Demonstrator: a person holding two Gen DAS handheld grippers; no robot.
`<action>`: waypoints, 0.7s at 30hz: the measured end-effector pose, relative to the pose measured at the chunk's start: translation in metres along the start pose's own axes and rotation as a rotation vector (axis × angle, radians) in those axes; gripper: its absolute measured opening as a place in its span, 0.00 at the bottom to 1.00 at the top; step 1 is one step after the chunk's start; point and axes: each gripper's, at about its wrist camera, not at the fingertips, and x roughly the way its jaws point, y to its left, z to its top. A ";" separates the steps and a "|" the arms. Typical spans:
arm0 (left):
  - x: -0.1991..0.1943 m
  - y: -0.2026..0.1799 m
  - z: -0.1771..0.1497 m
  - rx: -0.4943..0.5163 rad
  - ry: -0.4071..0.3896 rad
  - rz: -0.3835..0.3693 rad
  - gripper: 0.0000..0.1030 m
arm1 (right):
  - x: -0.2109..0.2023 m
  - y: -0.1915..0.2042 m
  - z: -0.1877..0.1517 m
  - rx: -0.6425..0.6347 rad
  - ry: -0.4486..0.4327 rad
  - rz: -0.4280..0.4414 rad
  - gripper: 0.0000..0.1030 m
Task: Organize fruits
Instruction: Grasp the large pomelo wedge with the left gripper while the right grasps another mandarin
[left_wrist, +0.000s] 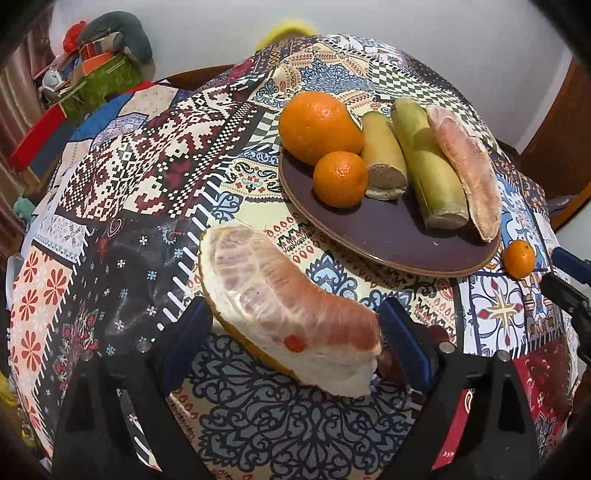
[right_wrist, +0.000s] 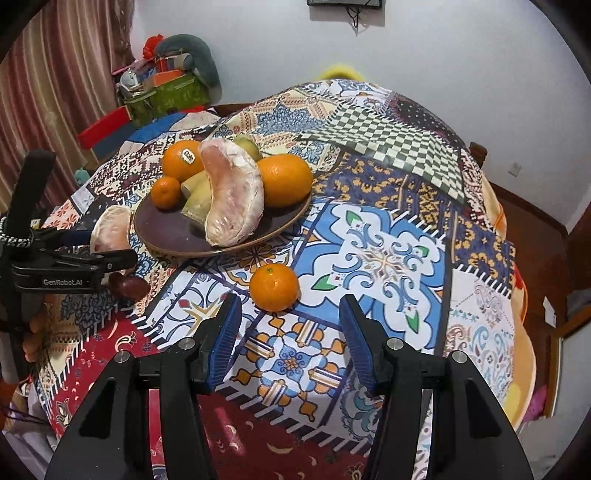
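The left hand-held gripper (left_wrist: 291, 332) is standing wide open around a pomelo wedge (left_wrist: 280, 306) lying on the tabletop (left_wrist: 155, 177) just short of the plate (left_wrist: 388, 236); its pads are not pressing. The wedge is looking soft, juicy and easily crushed, so a light squeeze across the firmer rind edges seems wisest. The right hand-held gripper (right_wrist: 291, 339) is hovering open and empty just behind a small tangerine (right_wrist: 274, 288), which is looking light, round and likely to roll.
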 end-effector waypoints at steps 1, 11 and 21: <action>-0.001 0.003 -0.001 0.006 -0.004 -0.003 0.90 | 0.002 0.002 0.000 -0.005 0.003 0.004 0.50; -0.023 0.041 -0.016 0.005 -0.021 -0.002 0.91 | 0.022 0.008 0.006 -0.009 0.026 0.031 0.50; -0.025 0.043 -0.014 0.002 -0.009 -0.015 0.91 | 0.024 0.006 0.006 -0.008 0.029 0.033 0.48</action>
